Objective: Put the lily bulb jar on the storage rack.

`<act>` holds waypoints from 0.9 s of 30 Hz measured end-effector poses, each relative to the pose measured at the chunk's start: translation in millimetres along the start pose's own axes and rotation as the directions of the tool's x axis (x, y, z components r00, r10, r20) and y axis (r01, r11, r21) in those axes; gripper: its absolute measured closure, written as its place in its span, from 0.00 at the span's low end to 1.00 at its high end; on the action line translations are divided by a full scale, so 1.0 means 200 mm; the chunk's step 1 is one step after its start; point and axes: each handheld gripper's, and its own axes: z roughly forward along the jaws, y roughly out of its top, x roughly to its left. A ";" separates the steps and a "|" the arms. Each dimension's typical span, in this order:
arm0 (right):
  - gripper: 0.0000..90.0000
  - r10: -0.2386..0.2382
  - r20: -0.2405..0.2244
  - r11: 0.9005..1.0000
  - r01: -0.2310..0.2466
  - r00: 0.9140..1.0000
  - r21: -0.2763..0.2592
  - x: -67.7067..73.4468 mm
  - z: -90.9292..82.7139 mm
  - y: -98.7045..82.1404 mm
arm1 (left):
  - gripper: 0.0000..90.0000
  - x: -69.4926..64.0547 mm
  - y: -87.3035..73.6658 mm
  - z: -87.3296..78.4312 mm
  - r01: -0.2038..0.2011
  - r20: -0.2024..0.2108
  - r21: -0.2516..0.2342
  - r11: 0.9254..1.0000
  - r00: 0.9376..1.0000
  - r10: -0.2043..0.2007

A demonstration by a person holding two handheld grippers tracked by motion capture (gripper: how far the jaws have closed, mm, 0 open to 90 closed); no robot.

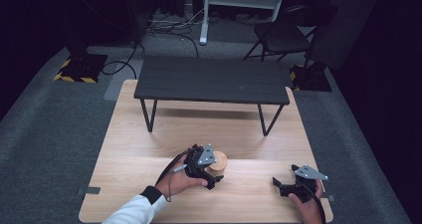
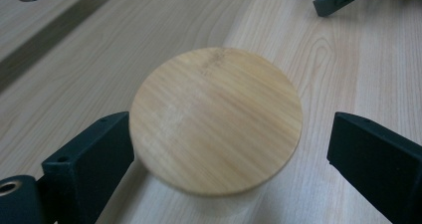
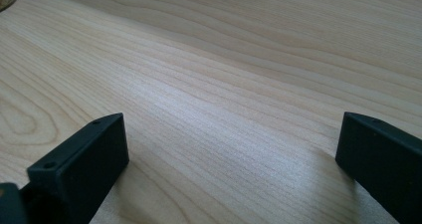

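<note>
We are hovering the left gripper [image 2: 219, 149] over the round pale bamboo disc [image 2: 216, 119], sitting near the middle of the light wooden desk [image 1: 149, 184], tongs apart on either side, likely lining up a grasp. We are resting the right gripper [image 3: 224, 154] near the desk's front right corner, tongs apart on nothing; we are reading no writing anywhere.
</note>
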 end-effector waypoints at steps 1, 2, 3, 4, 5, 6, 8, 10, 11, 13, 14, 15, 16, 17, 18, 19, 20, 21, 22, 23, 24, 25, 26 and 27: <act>0.00 0.000 0.000 1.000 0.000 1.000 0.000 0.00 0.00 0.00 | 0.05 0.00 0.01 0.01 -0.001 0.005 0.002 1.000 1.000 0.001; 0.00 0.000 0.000 1.000 0.000 1.000 0.000 0.00 0.00 0.00 | 0.04 0.00 0.01 0.02 0.002 0.009 0.002 1.000 1.000 -0.002; 0.00 0.000 0.000 1.000 0.000 1.000 0.000 0.00 0.00 0.00 | 0.04 0.00 0.02 0.03 -0.002 0.009 0.006 1.000 1.000 0.002; 0.00 0.000 0.000 1.000 0.000 1.000 0.000 0.00 0.00 0.00 | 0.04 0.01 0.02 0.04 0.001 0.010 0.004 1.000 1.000 -0.001; 0.00 0.000 0.000 1.000 0.000 1.000 0.000 0.00 0.00 0.00 | 0.04 0.01 0.02 0.05 0.007 0.014 0.003 1.000 1.000 -0.007; 0.00 -0.001 0.000 1.000 0.001 1.000 0.000 0.00 0.00 0.00 | 0.03 0.01 0.02 0.05 0.005 0.012 0.005 1.000 1.000 -0.006; 0.00 0.000 -0.001 1.000 0.000 1.000 0.000 0.00 0.00 0.00 | 0.05 -0.01 0.03 0.07 -0.012 -0.005 0.010 1.000 1.000 0.012; 0.00 0.000 -0.001 1.000 0.000 1.000 0.000 0.00 0.00 0.00 | 0.08 -0.02 0.04 0.09 -0.032 -0.023 0.013 0.999 0.999 0.032; 0.00 0.000 -0.001 1.000 0.000 1.000 0.000 0.00 0.00 0.00 | 0.12 -0.03 0.03 0.09 -0.042 -0.033 0.006 0.999 0.999 0.042; 0.00 0.000 -0.001 1.000 0.000 1.000 0.000 0.00 0.00 0.00 | 0.19 -0.03 0.02 0.10 -0.043 -0.044 -0.010 0.999 0.998 0.043; 0.00 0.000 -0.001 1.000 0.000 1.000 0.000 0.00 0.00 0.00 | 0.21 -0.03 0.02 0.10 -0.044 -0.050 -0.017 0.999 0.998 0.043; 0.00 0.000 -0.001 1.000 0.000 1.000 0.000 0.00 0.00 0.00 | 0.23 -0.03 0.01 0.10 -0.041 -0.046 -0.023 0.999 0.998 0.040; 0.00 0.000 -0.001 1.000 0.000 1.000 0.000 0.00 0.00 0.00 | 0.24 -0.03 0.01 0.10 -0.035 -0.047 -0.029 0.999 0.998 0.034; 0.00 0.000 -0.001 1.000 0.000 1.000 0.000 0.00 0.00 0.00 | 0.24 -0.03 0.00 0.11 -0.031 -0.047 -0.034 0.999 0.998 0.029; 0.00 -0.001 -0.001 1.000 0.001 1.000 0.000 0.00 0.00 0.00 | 0.24 -0.03 0.00 0.11 -0.026 -0.047 -0.040 0.999 0.999 0.024; 0.00 0.000 -0.001 1.000 0.000 1.000 0.000 0.00 0.00 0.00 | 0.24 -0.03 -0.01 0.11 -0.022 -0.046 -0.047 0.999 0.999 0.020; 0.00 0.000 -0.001 1.000 0.000 1.000 0.000 0.00 0.00 0.00 | 0.25 -0.03 -0.01 0.11 -0.016 -0.045 -0.053 0.998 0.999 0.014; 0.00 -0.001 -0.001 1.000 0.001 1.000 0.000 0.00 0.00 0.00 | 0.25 -0.03 -0.02 0.11 -0.014 -0.041 -0.060 0.998 0.999 0.012; 0.00 0.000 -0.001 1.000 0.000 1.000 0.000 0.00 0.00 0.00 | 0.25 -0.03 -0.02 0.11 -0.014 -0.040 -0.062 0.998 0.999 0.012; 0.00 0.000 -0.001 1.000 0.000 1.000 0.000 0.00 0.00 0.00 | 0.25 -0.03 -0.02 0.11 -0.009 -0.039 -0.062 0.998 0.999 0.007; 0.00 -0.001 -0.001 1.000 0.001 1.000 0.000 0.00 0.00 0.00 | 0.25 -0.02 -0.02 0.11 -0.006 -0.039 -0.064 0.998 0.999 0.004; 0.00 0.000 -0.001 1.000 0.000 1.000 0.000 0.00 0.00 0.00 | 0.25 -0.02 -0.02 0.11 -0.006 -0.038 -0.063 0.998 0.999 0.004; 0.00 0.000 -0.001 1.000 0.000 1.000 0.000 0.00 0.00 0.00 | 0.25 -0.02 -0.02 0.11 -0.005 -0.037 -0.059 0.998 0.999 0.002; 0.00 -0.001 -0.002 1.000 0.001 1.000 0.000 0.00 0.00 0.00 | 0.25 -0.02 -0.02 0.11 -0.003 -0.037 -0.057 0.998 0.999 0.001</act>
